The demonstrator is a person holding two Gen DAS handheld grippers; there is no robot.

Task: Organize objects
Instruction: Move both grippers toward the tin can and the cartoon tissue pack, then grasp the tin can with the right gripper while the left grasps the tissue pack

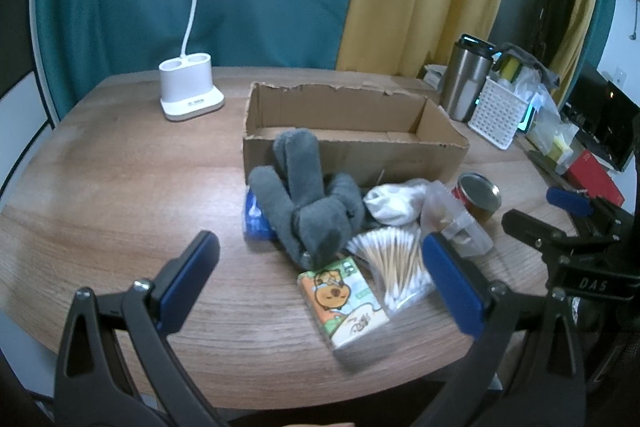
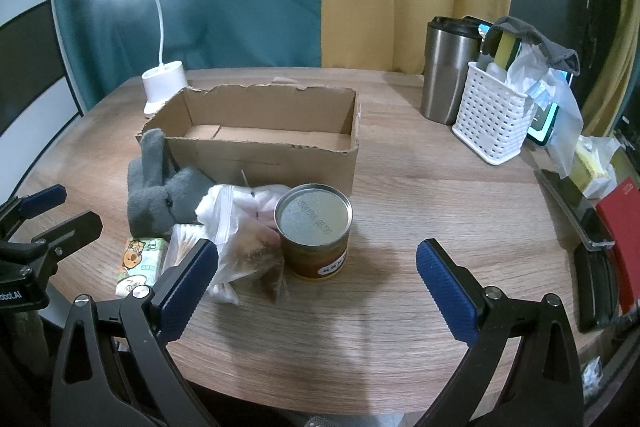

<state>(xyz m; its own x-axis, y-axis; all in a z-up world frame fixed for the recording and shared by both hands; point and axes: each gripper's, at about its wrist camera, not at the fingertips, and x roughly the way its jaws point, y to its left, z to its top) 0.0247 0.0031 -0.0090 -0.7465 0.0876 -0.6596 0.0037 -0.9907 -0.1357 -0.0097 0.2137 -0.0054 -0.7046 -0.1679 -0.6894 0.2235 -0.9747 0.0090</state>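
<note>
Wooden tabletop [image 2: 400, 187] holds an empty cardboard box [image 2: 260, 147]; just before it stands the tin can [image 2: 314, 231], rigid, smooth, likely heavy, best squeezed across its sides. Both right gripper [image 2: 318, 287] and left gripper [image 1: 320, 279] gape, empty.

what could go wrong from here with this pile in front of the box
The items are crowded: closing the right tool on the can might also pinch the clear plastic bag leaning against it and drag it along. The cotton swab bag partly overlaps the tissue pack, so lifting either may shift the other. The cardboard box looks light and could slide if bumped.
</note>
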